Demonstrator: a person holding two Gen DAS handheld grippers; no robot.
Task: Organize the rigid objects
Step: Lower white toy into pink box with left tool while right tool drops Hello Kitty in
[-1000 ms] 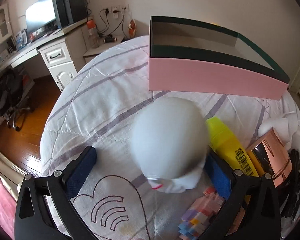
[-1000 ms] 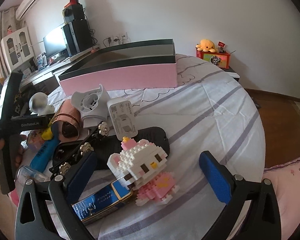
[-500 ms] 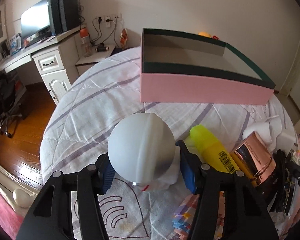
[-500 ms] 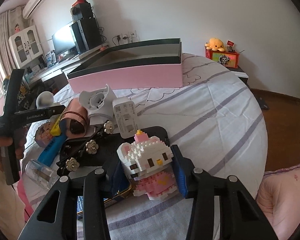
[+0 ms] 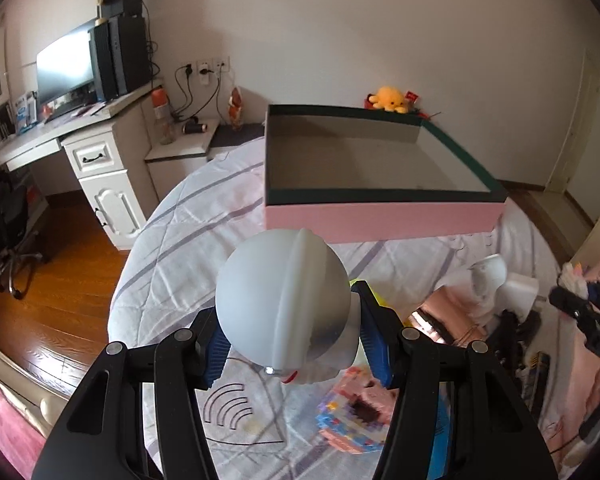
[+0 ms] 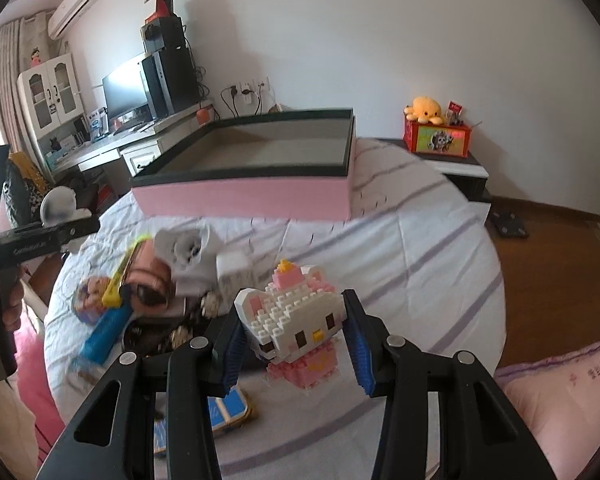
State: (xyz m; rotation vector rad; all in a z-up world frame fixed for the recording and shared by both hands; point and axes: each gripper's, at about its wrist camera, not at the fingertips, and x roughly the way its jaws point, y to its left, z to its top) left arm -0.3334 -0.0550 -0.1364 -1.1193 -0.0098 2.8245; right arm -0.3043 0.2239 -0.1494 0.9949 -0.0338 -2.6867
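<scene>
Left wrist view: looks forward and down along its fingers point(image 5: 212, 344), close above the bed point(image 5: 180, 240), facing the pink box point(image 5: 380, 220). Right wrist view: same downward tilt, right of that box point(image 6: 244, 196). Both share the box and plush octopus point(image 6: 424, 109).

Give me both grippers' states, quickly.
Left gripper: shut on the white round-headed figure.
Right gripper: shut on the brick-built cat figure.

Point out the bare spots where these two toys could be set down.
The pink box shows no contents on its visible floor. The bedspread is bare right of the block cat, up to the box. Bare too left of the white round toy. Crowded: the clutter around the copper cup.
</scene>
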